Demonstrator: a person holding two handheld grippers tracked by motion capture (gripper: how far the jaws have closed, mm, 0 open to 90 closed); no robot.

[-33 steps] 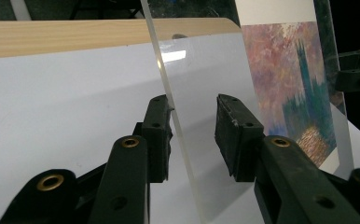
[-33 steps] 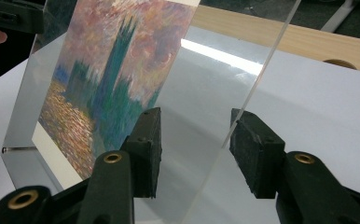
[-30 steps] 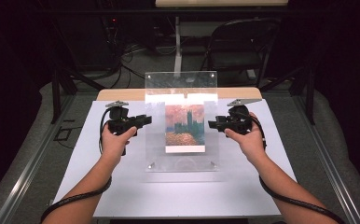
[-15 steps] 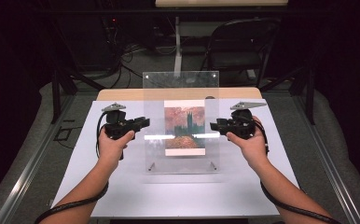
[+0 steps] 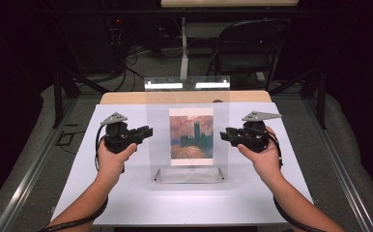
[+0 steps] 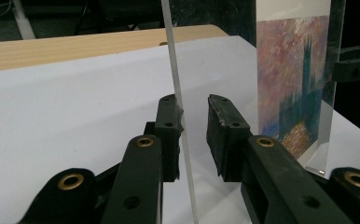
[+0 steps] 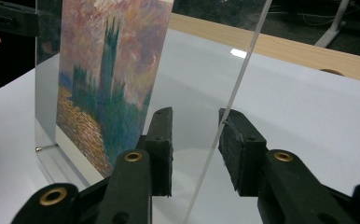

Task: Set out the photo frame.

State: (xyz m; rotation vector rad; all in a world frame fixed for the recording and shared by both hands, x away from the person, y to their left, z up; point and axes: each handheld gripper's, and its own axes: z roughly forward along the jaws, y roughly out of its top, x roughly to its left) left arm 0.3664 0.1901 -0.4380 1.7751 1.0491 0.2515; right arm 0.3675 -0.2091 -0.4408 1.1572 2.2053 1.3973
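A clear acrylic picture frame (image 5: pixel 187 94) stands upright on its foot at the middle of the white table cover (image 5: pixel 136 198). It holds a print of a tower under a reddish sky (image 5: pixel 191 133). My left gripper (image 5: pixel 148 131) is at the frame's left edge and my right gripper (image 5: pixel 224 134) at its right edge. In the left gripper view the sheet's edge (image 6: pixel 171 56) runs between the open jaws of the left gripper (image 6: pixel 194 116), close against one pad. The right gripper (image 7: pixel 194 126) is open too, with the edge (image 7: pixel 248 51) in the gap between its jaws.
A wooden table edge (image 5: pixel 126 98) shows behind the white cover. Beyond it are a dark folding chair (image 5: pixel 252 48), a white stand leg (image 5: pixel 183 53) and cables on the floor. Metal rails run along both sides of the table.
The frame has swung up from a backward lean to upright. Both hands have come a little lower and nearer me along its side edges.
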